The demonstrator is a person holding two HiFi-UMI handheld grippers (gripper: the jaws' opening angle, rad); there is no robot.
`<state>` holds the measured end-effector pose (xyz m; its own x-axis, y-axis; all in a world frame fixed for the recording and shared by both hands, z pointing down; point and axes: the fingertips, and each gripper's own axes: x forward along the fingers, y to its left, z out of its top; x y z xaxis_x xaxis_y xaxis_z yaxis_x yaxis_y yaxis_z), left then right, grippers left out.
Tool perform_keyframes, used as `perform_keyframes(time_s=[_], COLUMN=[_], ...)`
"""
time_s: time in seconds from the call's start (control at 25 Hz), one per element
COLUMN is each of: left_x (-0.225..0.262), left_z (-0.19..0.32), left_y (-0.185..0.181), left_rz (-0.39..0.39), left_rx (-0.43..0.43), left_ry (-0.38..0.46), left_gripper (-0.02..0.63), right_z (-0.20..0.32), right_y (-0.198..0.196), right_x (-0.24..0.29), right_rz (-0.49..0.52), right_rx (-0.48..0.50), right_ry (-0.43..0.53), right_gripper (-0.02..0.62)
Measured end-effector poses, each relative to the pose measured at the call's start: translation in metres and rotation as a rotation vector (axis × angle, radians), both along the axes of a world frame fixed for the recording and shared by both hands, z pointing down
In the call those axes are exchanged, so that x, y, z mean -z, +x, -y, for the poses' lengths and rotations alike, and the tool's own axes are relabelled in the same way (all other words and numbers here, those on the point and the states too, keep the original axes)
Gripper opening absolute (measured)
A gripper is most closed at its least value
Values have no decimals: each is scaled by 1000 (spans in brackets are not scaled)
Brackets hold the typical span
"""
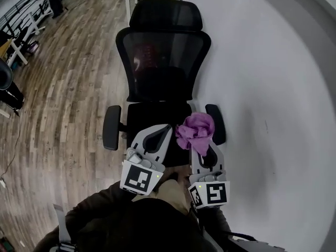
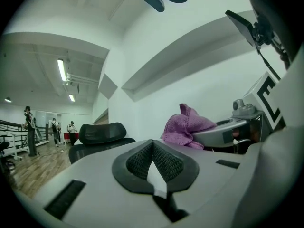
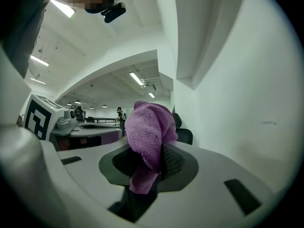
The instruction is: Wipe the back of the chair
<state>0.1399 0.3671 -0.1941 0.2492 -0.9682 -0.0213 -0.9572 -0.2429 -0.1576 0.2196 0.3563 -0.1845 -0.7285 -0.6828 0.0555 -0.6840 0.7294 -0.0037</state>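
Stage: wiping seemingly not begun — purple cloth [image 1: 195, 130] clear of chair back [image 1: 163, 62] | right gripper [image 1: 202, 147] pinches cloth | left gripper [image 1: 156, 138] pressed together, empty

white wall [image 1: 273, 88] close beside chair [image 1: 163, 62], open floor [image 1: 68, 98] opposite side

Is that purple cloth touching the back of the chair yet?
Apart. The left gripper view shows bare white wall between the purple cloth and the chair back; the right gripper holds the cloth.
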Motion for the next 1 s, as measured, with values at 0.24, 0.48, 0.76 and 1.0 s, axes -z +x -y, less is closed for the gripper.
perform_keyframes(time_s=[0.24,0.48,0.76,1.0], left_x=[21,16,28,26], left_z=[23,67,128,169], left_y=[-41,-60,-83,-88], left_rz=[-50,-109,-130,-130], left_rx=[134,220,287,329], left_ry=[25,14,-49,-84], left_gripper=[6,5,5,6], right_z=[35,97,166,215], right_y=[-31,-55,-88,-94], right_x=[24,19,31,32], right_rz=[-1,14,4,25], right_rx=[93,170,224,230], right_ry=[41,26,-35,-52], right_gripper=[89,89,89,89])
